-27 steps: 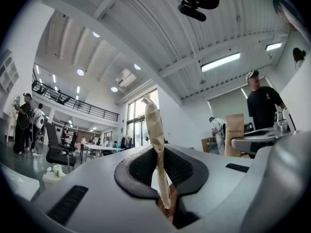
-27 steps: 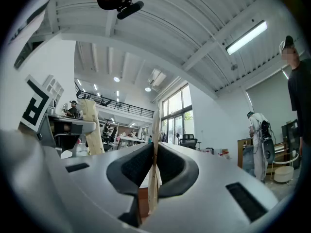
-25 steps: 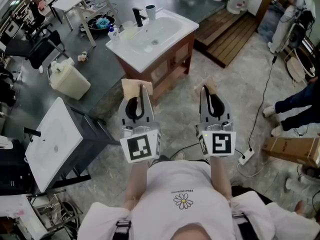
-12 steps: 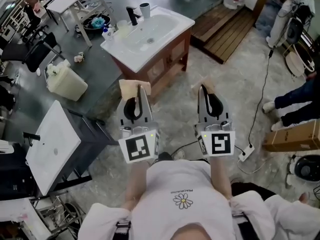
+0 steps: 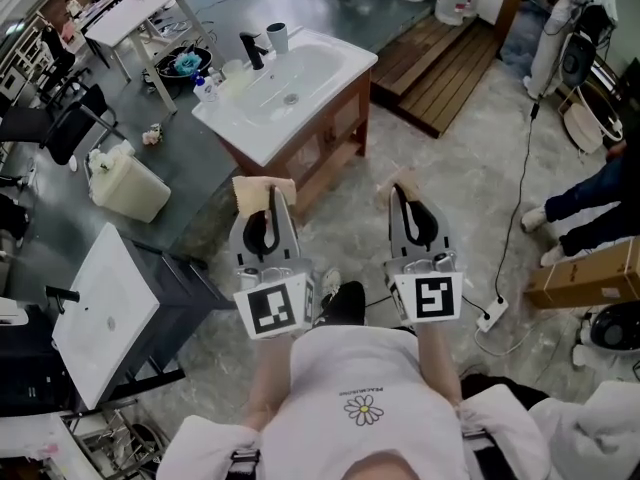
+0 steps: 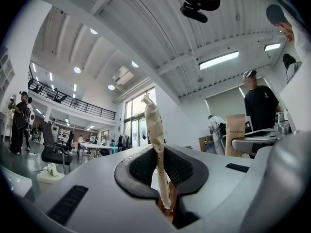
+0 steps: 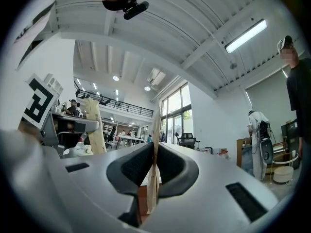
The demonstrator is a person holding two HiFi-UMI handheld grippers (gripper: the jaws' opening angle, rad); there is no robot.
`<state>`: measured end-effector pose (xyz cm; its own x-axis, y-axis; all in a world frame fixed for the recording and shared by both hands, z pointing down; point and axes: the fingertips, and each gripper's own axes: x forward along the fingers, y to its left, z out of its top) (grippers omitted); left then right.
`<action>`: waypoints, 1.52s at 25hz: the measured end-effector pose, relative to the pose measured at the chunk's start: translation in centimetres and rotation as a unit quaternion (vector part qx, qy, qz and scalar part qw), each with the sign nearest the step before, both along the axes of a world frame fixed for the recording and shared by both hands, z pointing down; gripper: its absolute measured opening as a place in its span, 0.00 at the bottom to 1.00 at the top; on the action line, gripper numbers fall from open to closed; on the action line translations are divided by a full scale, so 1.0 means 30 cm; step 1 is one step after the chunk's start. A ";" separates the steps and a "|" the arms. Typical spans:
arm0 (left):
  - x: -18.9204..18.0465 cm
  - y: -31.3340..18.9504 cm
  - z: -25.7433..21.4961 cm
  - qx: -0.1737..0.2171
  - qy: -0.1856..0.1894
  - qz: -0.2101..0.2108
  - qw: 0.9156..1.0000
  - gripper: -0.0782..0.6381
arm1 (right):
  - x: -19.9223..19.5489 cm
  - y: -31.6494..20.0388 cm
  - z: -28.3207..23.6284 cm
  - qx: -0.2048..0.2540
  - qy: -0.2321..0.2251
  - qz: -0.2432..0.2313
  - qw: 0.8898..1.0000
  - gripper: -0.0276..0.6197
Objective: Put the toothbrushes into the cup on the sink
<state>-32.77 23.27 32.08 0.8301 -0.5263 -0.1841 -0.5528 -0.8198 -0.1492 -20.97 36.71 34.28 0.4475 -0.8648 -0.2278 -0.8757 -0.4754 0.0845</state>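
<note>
In the head view my left gripper (image 5: 272, 194) is shut on a tan paper-wrapped toothbrush (image 5: 262, 189) that sticks out past its tips. My right gripper (image 5: 401, 191) is shut on a second tan wrapped toothbrush (image 5: 406, 179). Both grippers are held side by side above the floor, short of the white sink (image 5: 330, 63) on its wooden cabinet. A grey cup (image 5: 277, 36) stands at the sink's far corner beside the black tap (image 5: 251, 48). In the left gripper view the wrapper (image 6: 154, 125) stands upright between the pads (image 6: 141, 171). The right gripper view shows its wrapper (image 7: 156, 130) edge-on between the pads.
A white bin (image 5: 125, 183) stands left of the sink cabinet. A second sink top (image 5: 100, 303) rests on a black frame at the left. A wooden platform (image 5: 450, 63), a power strip (image 5: 490, 315), a cardboard box (image 5: 590, 278) and a person's legs (image 5: 585, 203) lie to the right.
Both grippers have drifted slightly with their wrapped toothbrushes still clamped. The head view has swung, so the sink now sits further left in the picture.
</note>
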 end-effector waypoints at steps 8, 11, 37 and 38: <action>0.117 -0.107 0.027 -0.003 0.007 -0.008 1.000 0.17 | 0.109 -0.090 0.037 -0.010 0.011 -0.007 1.000 0.08; 0.188 -0.159 0.041 -0.005 0.008 -0.009 1.000 0.17 | 0.175 -0.135 0.051 -0.014 0.017 -0.010 1.000 0.08; 1.151 -1.268 -0.111 0.013 0.047 -0.077 0.996 0.17 | 1.110 -1.386 -0.120 -0.005 0.055 -0.160 0.985 0.08; 1.163 -1.293 -0.105 0.011 0.044 -0.080 0.996 0.17 | 1.124 -1.418 -0.124 -0.007 0.057 -0.166 0.984 0.08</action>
